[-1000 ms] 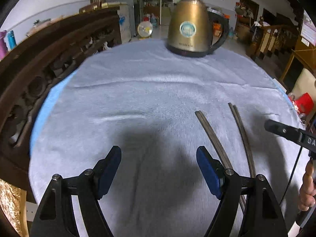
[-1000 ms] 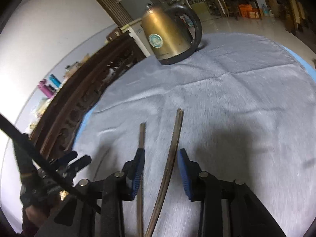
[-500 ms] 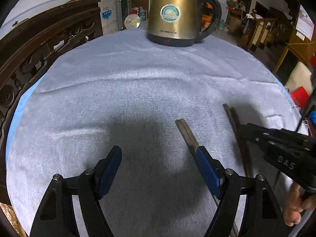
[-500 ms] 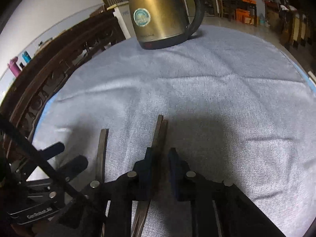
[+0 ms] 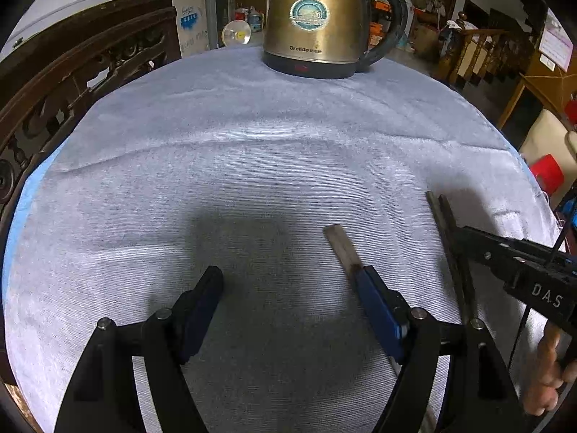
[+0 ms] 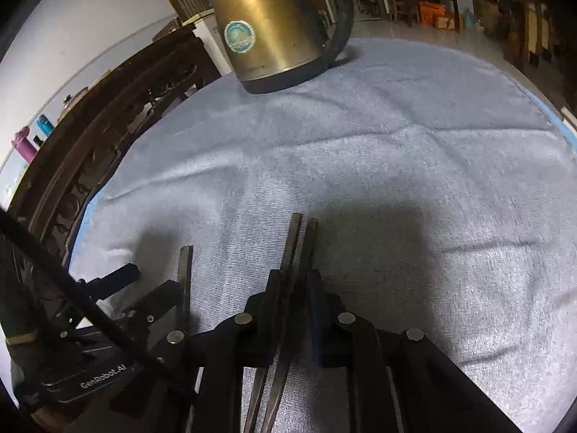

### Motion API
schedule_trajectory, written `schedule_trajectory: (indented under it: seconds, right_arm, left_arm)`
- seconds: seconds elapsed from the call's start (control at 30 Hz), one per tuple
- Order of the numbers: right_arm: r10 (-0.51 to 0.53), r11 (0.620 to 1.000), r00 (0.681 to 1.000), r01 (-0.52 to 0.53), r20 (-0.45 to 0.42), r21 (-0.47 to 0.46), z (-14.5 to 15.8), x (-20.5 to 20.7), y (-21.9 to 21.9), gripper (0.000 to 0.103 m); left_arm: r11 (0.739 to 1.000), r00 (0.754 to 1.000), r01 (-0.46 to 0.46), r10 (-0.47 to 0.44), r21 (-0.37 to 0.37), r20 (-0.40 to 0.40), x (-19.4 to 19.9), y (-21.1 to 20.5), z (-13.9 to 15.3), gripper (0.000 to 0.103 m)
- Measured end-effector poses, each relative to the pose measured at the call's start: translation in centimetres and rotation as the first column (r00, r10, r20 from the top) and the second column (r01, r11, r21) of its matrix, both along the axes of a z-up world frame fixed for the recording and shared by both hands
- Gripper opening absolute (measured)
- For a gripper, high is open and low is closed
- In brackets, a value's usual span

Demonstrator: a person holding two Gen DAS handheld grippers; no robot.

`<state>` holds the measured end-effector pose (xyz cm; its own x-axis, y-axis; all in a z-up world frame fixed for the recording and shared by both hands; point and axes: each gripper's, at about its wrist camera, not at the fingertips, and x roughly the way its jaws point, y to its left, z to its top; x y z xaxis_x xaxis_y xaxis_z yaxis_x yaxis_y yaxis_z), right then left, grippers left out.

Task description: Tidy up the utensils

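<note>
Two pairs of dark brown chopsticks lie on the grey-blue cloth. My right gripper is shut on the right pair of chopsticks; their ends stick out ahead of the fingers. In the left wrist view that pair runs under the right gripper's black finger. My left gripper is open and low over the cloth. The left pair of chopsticks lies beside its right finger, which hides the pair's near part. That pair also shows in the right wrist view.
A gold electric kettle stands at the far edge of the round table. A carved dark wooden chair back curves along the left side. Furniture and stair rails stand beyond the table on the right.
My right gripper has closed on the right pair of chopsticks. Both grippers have moved forward toward the kettle; the left pair now lies against my left gripper's right finger.
</note>
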<state>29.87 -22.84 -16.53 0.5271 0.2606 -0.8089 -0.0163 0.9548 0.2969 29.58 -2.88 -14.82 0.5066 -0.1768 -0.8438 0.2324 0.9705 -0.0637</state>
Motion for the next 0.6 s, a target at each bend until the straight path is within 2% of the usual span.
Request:
schedule_trajectory:
  seconds: [0.07,0.1,0.2,0.27,0.4,0.43,0.53,0.6]
  right_arm:
    - [0.005,1.0,1.0,-0.005,0.004,-0.012,0.0,-0.2,0.0,0.014]
    - [0.006,1.0,1.0,-0.006,0.004,-0.024,0.1,-0.3,-0.1,0.013]
    - [-0.008,0.999,1.0,0.008,0.002,-0.032,-0.1,-0.5,-1.0,0.01]
    - [-0.027,1.0,1.0,0.027,-0.009,0.003,-0.2,-0.8,-2.0,0.01]
    - [-0.059,0.994,0.998,0.06,-0.014,0.095,-0.1,-1.1,-3.1,0.015]
    - [-0.062,0.99,0.998,0.062,-0.009,0.127,0.0,-1.1,-3.3,0.015]
    - [-0.072,0.989,0.997,0.072,-0.005,0.13,0.4,-0.7,-3.2,0.015]
    - [-0.062,0.993,0.998,0.063,-0.015,0.1,0.4,-0.1,-2.6,0.015]
  left_arm:
    - [1.0,1.0,-0.011,0.011,0.019,-0.007,0.1,0.6,-0.1,0.078]
    - [0.998,1.0,-0.004,0.004,0.068,0.002,0.0,0.5,-0.3,0.078]
    - [0.999,1.0,-0.015,0.015,0.041,-0.008,-0.2,1.1,0.0,0.078]
    - [0.999,1.0,-0.017,0.017,-0.033,-0.018,-0.3,1.4,0.5,0.078]
    - [1.0,1.0,-0.002,0.002,-0.001,-0.014,0.1,0.1,0.7,0.078]
    - [1.0,1.0,0.004,-0.003,0.027,-0.025,0.3,-0.4,0.4,0.078]
    - [0.999,1.0,0.008,-0.007,0.034,-0.017,0.3,-0.5,0.3,0.079]
    - [1.0,1.0,0.008,-0.008,0.029,-0.022,0.4,-0.2,0.3,0.079]
